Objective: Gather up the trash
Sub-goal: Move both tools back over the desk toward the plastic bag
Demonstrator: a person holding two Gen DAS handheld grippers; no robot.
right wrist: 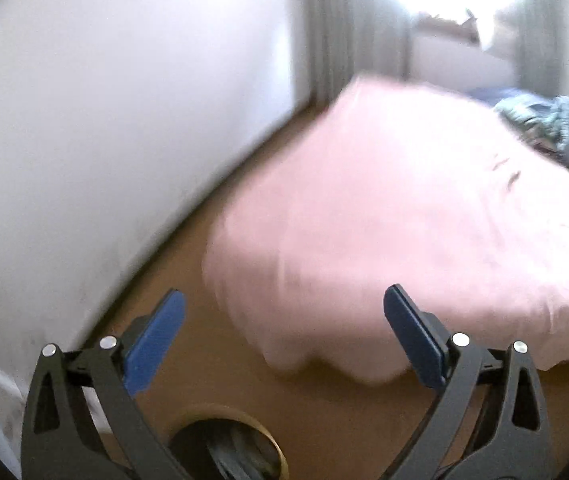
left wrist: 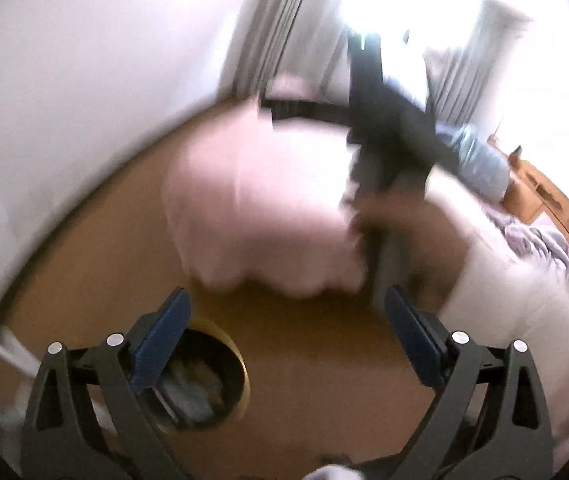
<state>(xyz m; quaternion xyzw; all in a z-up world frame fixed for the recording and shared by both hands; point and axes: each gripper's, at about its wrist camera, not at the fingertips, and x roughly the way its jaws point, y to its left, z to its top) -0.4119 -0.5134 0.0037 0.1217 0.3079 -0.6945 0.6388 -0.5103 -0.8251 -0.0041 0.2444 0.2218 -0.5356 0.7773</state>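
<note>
A round waste bin (left wrist: pixel 208 376) with a tan rim stands on the brown floor below my left gripper (left wrist: pixel 284 320), with crumpled trash inside it. The left gripper is open and empty. The bin also shows in the right wrist view (right wrist: pixel 228 444) at the bottom edge, with dark contents. My right gripper (right wrist: pixel 284 320) is open and empty, above the floor near the corner of the bed. In the left wrist view a dark blurred shape (left wrist: pixel 388 152), probably the other gripper and hand, hangs over the bed. Both views are motion-blurred.
A bed with a pink cover (right wrist: pixel 404 220) fills the middle and right. A white wall (right wrist: pixel 104 140) runs along the left. Grey curtains (left wrist: pixel 280 32) and a bright window are at the back. Crumpled bedding (right wrist: pixel 544 120) and a wooden shelf (left wrist: pixel 552 208) are at the right.
</note>
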